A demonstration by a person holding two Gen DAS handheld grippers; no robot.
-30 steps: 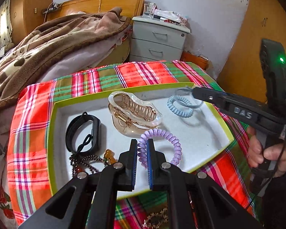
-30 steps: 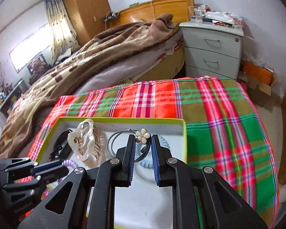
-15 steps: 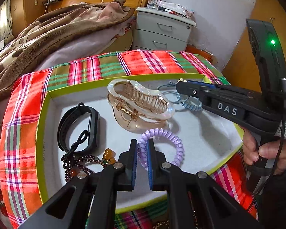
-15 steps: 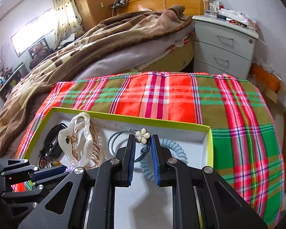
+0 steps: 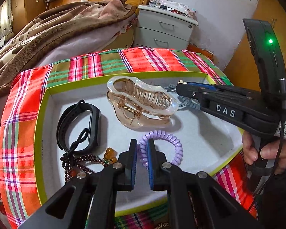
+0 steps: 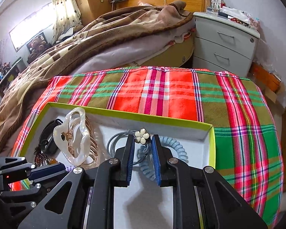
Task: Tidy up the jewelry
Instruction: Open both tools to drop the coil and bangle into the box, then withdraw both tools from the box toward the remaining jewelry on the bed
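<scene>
A green-rimmed white tray (image 5: 47, 93) holds a clear hair claw (image 5: 141, 103), a black wristband (image 5: 80, 126), a dark bead string with amber charm (image 5: 80, 162), a purple coil tie (image 5: 162, 147) and a blue coil tie (image 6: 173, 152). My left gripper (image 5: 142, 152) is shut on the near-left part of the purple coil tie. My right gripper (image 6: 142, 148) has a narrow gap, with a grey elastic hair tie carrying a white flower (image 6: 142, 136) between its fingers, low over the tray. The right gripper also shows in the left wrist view (image 5: 183, 87).
The tray sits on a plaid cloth (image 6: 162, 91). A bed with a brown blanket (image 6: 104, 32) lies behind, a grey nightstand (image 6: 225, 43) at the back right. A gold piece (image 5: 162, 225) lies on the cloth in front of the tray.
Both grippers have moved closer over the tray. The right gripper's fingers have parted a little around the flower hair tie. The left grip on the purple coil tie is unchanged.
</scene>
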